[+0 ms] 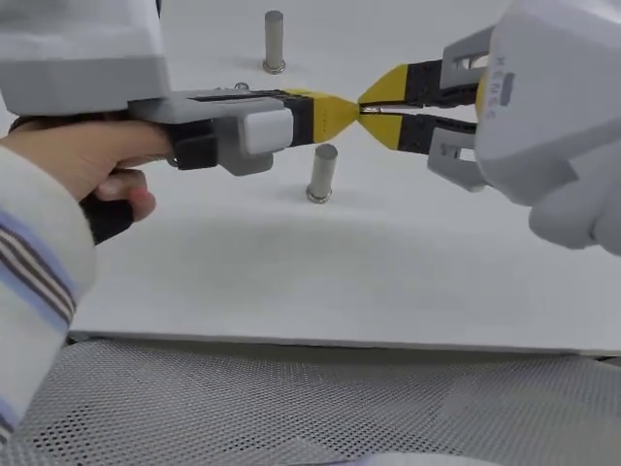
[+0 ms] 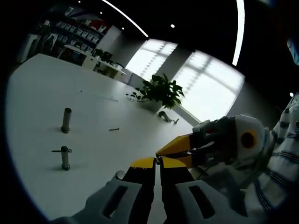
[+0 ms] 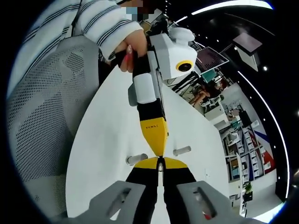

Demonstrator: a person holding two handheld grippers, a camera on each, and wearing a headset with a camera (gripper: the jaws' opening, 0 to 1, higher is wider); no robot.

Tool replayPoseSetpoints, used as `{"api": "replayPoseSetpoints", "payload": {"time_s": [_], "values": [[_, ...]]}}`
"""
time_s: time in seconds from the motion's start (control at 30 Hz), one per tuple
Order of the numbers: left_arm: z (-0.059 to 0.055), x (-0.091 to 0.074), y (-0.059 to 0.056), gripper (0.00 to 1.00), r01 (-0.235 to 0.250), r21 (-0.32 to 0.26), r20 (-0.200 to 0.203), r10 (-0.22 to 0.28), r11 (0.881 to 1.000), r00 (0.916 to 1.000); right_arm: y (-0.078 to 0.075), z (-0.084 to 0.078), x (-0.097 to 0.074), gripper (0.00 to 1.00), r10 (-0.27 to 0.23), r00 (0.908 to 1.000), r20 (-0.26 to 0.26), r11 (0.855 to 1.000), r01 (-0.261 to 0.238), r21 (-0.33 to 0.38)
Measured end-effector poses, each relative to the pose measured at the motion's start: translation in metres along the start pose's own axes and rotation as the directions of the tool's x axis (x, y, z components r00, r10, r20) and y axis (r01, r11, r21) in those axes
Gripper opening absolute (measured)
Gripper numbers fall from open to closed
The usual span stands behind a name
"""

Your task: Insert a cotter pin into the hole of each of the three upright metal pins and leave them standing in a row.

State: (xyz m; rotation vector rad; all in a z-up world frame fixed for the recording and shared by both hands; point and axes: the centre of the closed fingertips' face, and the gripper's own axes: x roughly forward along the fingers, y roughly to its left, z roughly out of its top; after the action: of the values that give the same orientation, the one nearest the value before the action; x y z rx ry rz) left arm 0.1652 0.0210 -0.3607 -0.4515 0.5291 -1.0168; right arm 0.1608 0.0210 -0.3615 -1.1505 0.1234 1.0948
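Observation:
My left gripper (image 1: pixel 351 112) comes in from the left, shut, tip to tip with my right gripper (image 1: pixel 365 109) in mid-air above the white table (image 1: pixel 291 272). A thin cotter pin (image 1: pixel 380 110) lies between the right jaws, which are shut on it. Whether the left tip also grips its end I cannot tell. One upright metal pin (image 1: pixel 322 173) stands just below the tips and another (image 1: pixel 274 41) farther back. In the left gripper view a metal pin (image 2: pixel 65 157) has a cotter pin through it, and a bare one (image 2: pixel 66 120) stands beyond it.
A loose cotter pin (image 2: pixel 114 129) lies on the table past the pins. A potted plant (image 2: pixel 161 91) stands at the far end. A grey mesh chair (image 1: pixel 291 408) sits against the table's near edge. A striped sleeve (image 1: pixel 29 282) is at the left.

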Motion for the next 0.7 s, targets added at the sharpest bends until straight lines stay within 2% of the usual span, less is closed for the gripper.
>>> {"api": "replayPoseSetpoints", "payload": {"time_s": [0.13,0.3,0.47,0.63,0.7], "values": [[0.0004,-0.0006,-0.0027,0.0,-0.002,0.043,0.001,0.002,0.999,1.0,-0.0013,0.0004,-0.0007,0.0,-0.006,1.0,0.0,1.0,0.006,-0.006],[0.0012,0.0005,-0.0015,0.0,-0.019,0.05,-0.001,0.019,0.999,0.9998,-0.0018,-0.0007,0.0002,0.0,-0.006,1.0,0.003,1.0,0.006,-0.002],[0.0001,-0.0003,0.0007,0.0,-0.03,0.061,-0.008,0.03,0.998,0.9995,0.0008,-0.0045,0.0006,0.0,0.023,0.9997,0.006,0.999,-0.023,0.043],[-0.0005,-0.0029,0.003,0.0,-0.035,0.077,-0.012,0.036,0.996,0.9993,0.002,-0.007,-0.0008,0.0,0.028,0.9995,0.017,0.997,-0.029,0.071],[-0.0003,-0.0037,0.0035,0.0,-0.036,0.079,-0.012,0.037,0.996,0.9992,0.0041,-0.0078,-0.0005,0.03,0.041,0.9991,0.014,0.994,-0.042,0.097]]}}
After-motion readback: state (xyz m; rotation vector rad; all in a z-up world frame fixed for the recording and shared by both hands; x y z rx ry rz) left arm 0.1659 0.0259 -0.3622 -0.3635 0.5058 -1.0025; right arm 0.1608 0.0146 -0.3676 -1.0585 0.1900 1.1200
